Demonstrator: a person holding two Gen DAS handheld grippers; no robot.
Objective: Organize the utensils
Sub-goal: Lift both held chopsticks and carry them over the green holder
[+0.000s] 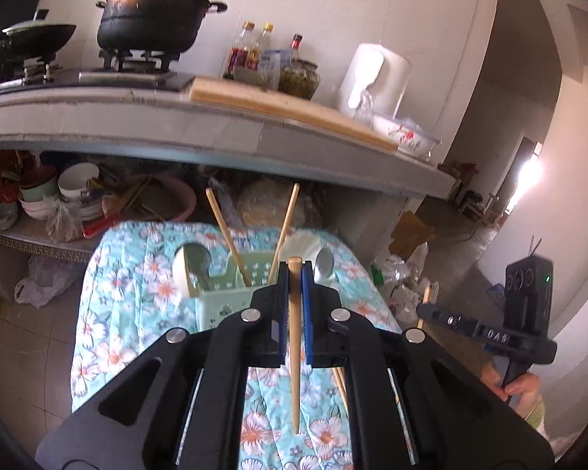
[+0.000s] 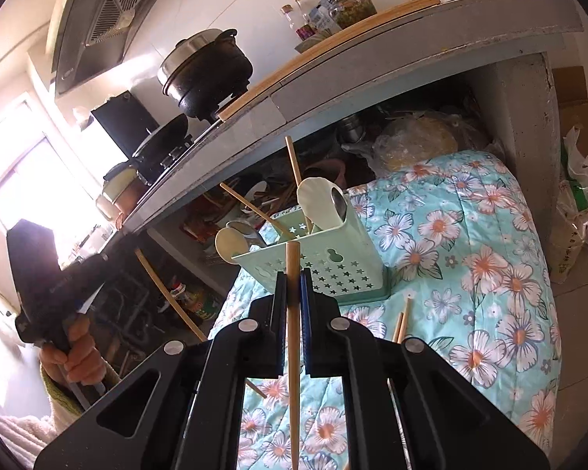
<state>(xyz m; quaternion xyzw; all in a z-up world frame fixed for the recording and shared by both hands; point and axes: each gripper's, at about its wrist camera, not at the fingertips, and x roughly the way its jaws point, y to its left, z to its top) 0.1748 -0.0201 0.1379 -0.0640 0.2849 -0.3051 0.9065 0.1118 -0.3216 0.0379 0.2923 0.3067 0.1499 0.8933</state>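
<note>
We take the green utensil holder (image 1: 231, 293) as landmark; it stands upright on the flower-print cloth (image 1: 137, 293) covering the desk. Left gripper (image 1: 294, 274): jaws clamped on a wooden chopstick (image 1: 294, 344), held on the near side of the holder and above the cloth. Its long axis runs nearly straight up and down in the left wrist view, blunt end poking just above the jaw tips, tapered end pointing down toward the cloth. Right gripper (image 2: 293, 280): jaws likewise clamped on a second chopstick (image 2: 293, 352), also near-upright, blunt end up in front of the holder's star-pierced wall (image 2: 333, 270), thin end pointing down. We note both held sticks are clear of the cloth and outside the holder. Inside the holder: two chopsticks (image 1: 225, 231) leaning apart in a V, tips down, plus a pale spoon (image 1: 188, 270) at its left end and a metal spoon (image 1: 323, 264) at its right end, bowls up. Two more chopsticks (image 2: 401, 323) lie on the cloth just beside the holder's near right corner. From the right wrist view, the left gripper's stick tilts, upper end toward the holder.
</note>
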